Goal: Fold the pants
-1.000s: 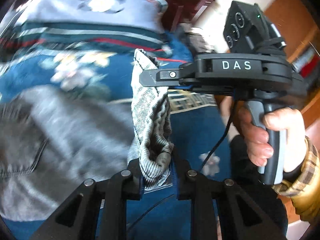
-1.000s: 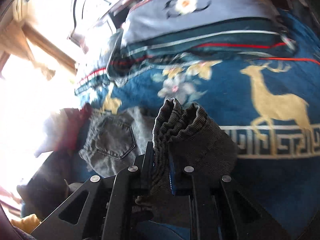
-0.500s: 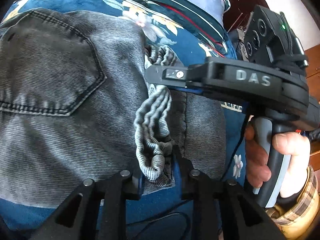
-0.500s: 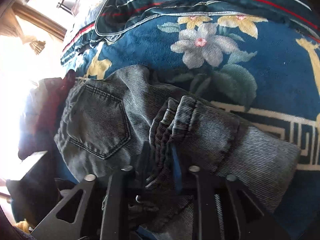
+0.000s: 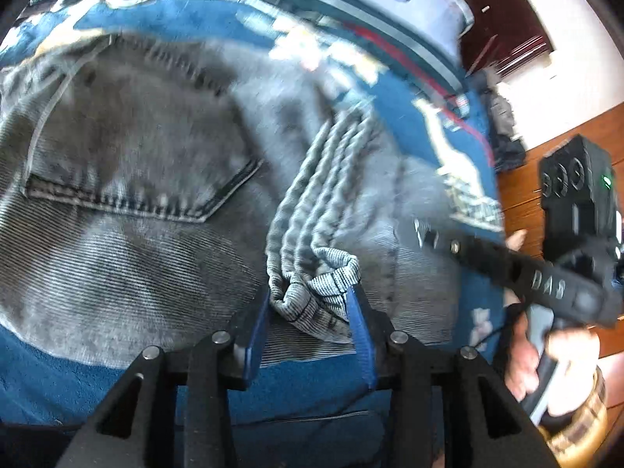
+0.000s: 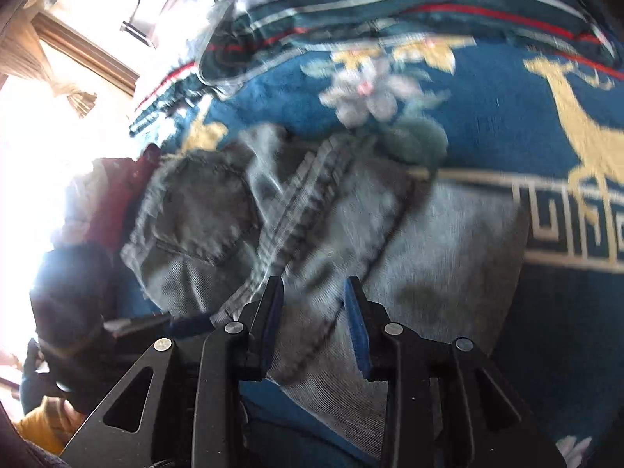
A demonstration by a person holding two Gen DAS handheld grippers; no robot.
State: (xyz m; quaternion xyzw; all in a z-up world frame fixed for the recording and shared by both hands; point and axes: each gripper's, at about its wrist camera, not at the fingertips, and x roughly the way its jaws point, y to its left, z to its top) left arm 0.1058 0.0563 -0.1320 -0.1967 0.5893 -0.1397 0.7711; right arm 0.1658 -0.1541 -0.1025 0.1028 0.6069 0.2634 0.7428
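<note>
Grey denim pants (image 5: pixel 128 202) lie folded on a blue patterned blanket (image 5: pixel 163 19), back pocket up. Their ribbed cuffs (image 5: pixel 312 210) rest on top of the fold. My left gripper (image 5: pixel 310 304) is open, its blue pads either side of the cuff end, which lies loose between them. My right gripper (image 6: pixel 312 292) is open just above the pants (image 6: pixel 429 257), nothing held. In the left wrist view the right gripper (image 5: pixel 429 234) shows at the right, held by a hand.
A folded striped quilt (image 6: pixel 409 4) lies at the blanket's far end. The blanket (image 6: pixel 546 117) has deer and flower patterns. A bright window (image 6: pixel 35 148) is at left. Wooden floor (image 5: pixel 522 187) shows beyond the bed's right edge.
Both grippers have opened and let go of the cuffs, which now lie on the folded pants. Both have drawn back a little; the right gripper has moved away to the right.
</note>
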